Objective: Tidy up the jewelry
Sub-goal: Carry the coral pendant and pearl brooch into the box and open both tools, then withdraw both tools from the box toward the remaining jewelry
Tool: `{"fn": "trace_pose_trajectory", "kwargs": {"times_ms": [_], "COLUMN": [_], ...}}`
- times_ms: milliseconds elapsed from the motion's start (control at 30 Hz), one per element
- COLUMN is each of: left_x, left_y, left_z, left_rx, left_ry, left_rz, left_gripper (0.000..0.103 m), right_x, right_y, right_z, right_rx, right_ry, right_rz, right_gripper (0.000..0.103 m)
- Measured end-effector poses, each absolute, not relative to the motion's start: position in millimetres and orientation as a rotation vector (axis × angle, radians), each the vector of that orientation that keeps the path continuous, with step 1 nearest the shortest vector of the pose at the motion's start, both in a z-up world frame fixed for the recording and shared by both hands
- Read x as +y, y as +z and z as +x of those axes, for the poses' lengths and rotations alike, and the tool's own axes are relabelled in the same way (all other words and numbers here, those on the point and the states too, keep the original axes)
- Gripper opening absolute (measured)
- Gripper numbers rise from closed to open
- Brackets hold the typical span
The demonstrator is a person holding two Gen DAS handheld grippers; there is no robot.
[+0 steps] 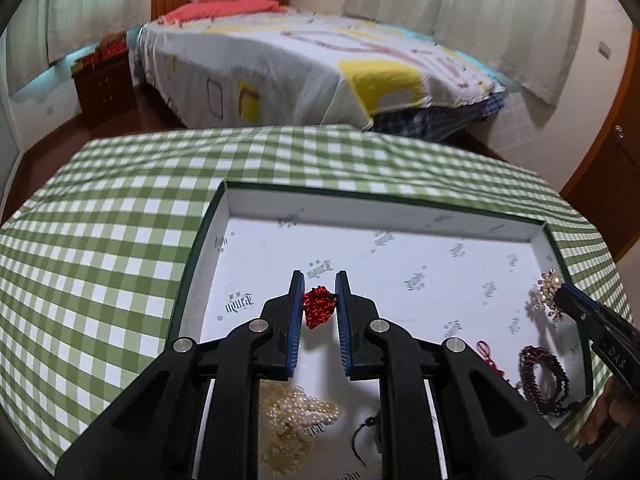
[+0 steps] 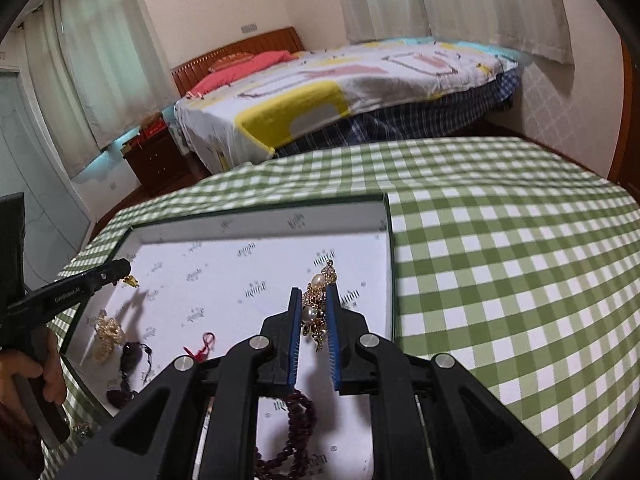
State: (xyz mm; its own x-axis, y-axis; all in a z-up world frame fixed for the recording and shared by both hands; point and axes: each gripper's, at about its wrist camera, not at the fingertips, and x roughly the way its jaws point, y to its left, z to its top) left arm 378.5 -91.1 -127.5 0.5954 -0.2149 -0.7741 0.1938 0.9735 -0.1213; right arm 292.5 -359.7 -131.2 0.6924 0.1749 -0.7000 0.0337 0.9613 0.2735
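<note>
The left gripper (image 1: pixel 319 300) was closed down to a narrow gap on a red knotted cord ornament (image 1: pixel 318 306), pinched between its blue pads and held above the white floor of the shallow tray (image 1: pixel 400 200), near the tray's centre. The right gripper (image 2: pixel 313 312) was likewise nearly shut on a gold and pearl brooch-like piece (image 2: pixel 318 300), which hung between its pads toward the tray's 3 o'clock wall.

Both holds looked marginal. The red knot was soft and gripped only at the pad tips, so a quick swing could let it slide out. The gold piece was caught along one edge with its upper end sticking past the fingertips; its weight could twist it loose, and any dangling part might snag on the tray rim if it was carried out low.

Other jewelry lay in the tray: a heap of pale pearl strands (image 1: pixel 296 416) at 6 o'clock under the left gripper, a dark red bead bracelet (image 1: pixel 544 380) at about 4 o'clock, a thin red cord (image 1: pixel 490 356) beside it, and a black cord (image 1: pixel 362 440) near the pearls. These crowded the near half, so lowering either piece there risked tangling. The tray sat on a worktop covered by a green checked cloth (image 1: pixel 120 240), with a bed (image 1: pixel 320 64) beyond at 12 o'clock.
</note>
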Motion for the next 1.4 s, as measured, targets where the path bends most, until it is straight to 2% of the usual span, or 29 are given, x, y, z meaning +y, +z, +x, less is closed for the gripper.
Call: {"fn": "trace_pose_trajectory", "kwargs": {"times_ms": [267, 367, 467, 633, 767, 1100, 1400], "left_x": [-96.4, -95.9, -94.2, -92.0, -90.3, -79.1, -56.5], "left_y": [-136.7, -137.6, -136.5, -131.8, -127.0, -94.8, -65.7], "left_z": [386.5, 387.4, 388.0, 382.5, 374.7, 335.4, 283.5], "left_rx": [0.937, 0.939, 0.936, 0.911, 0.885, 0.770, 0.656], "left_ry": [-0.214, -0.210, -0.204, -0.208, -0.221, -0.255, -0.237], "left_rz": [0.006, 0.001, -0.010, -0.015, -0.024, -0.053, -0.060], "left_gripper": [0.017, 0.028, 0.034, 0.053, 0.060, 0.061, 0.061], "right_x": [-359.5, -360.1, -361.3, -364.0, -366.8, -358.9, -338.8], "right_y": [-137.7, -138.2, -137.7, -134.2, -131.6, -112.7, -92.6], "right_z": [296.3, 296.6, 296.7, 292.5, 285.4, 261.7, 220.9], "right_rx": [0.830, 0.825, 0.822, 0.806, 0.796, 0.755, 0.703], "right_ry": [0.082, 0.084, 0.086, 0.087, 0.085, 0.080, 0.081], "right_rz": [0.285, 0.289, 0.294, 0.301, 0.304, 0.288, 0.266], "right_gripper": [0.013, 0.013, 0.016, 0.033, 0.035, 0.043, 0.044]}}
